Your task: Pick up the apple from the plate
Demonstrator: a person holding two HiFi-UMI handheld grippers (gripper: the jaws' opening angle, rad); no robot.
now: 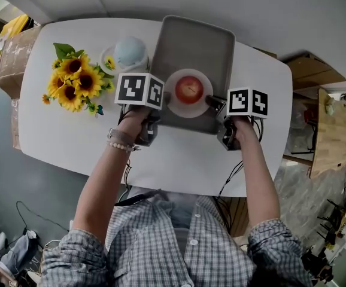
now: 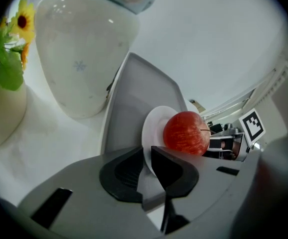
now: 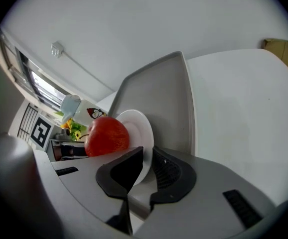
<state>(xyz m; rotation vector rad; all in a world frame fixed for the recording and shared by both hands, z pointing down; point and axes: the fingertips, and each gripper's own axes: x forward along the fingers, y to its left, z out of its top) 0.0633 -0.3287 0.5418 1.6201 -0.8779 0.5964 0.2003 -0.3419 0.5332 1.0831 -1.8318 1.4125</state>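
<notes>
As the left gripper (image 2: 146,152) clamps one rim of the small round white plate (image 2: 153,128), the right gripper (image 3: 148,154) clamps the opposite rim; only the head view shows both together. Just past each pair of jaws, the red apple (image 2: 185,133) sits on that plate, with the grey rectangular tray (image 2: 134,96) behind it and the yellow sunflowers (image 3: 74,129) farthest.

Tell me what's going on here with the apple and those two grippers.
A person is working two grippers. The left gripper and the right gripper are each shut on the rim of the white plate, from opposite sides. The red apple sits on that plate, and neither gripper touches it. The plate is at the near end of a grey tray on a white table, with sunflowers off to the left.
</notes>
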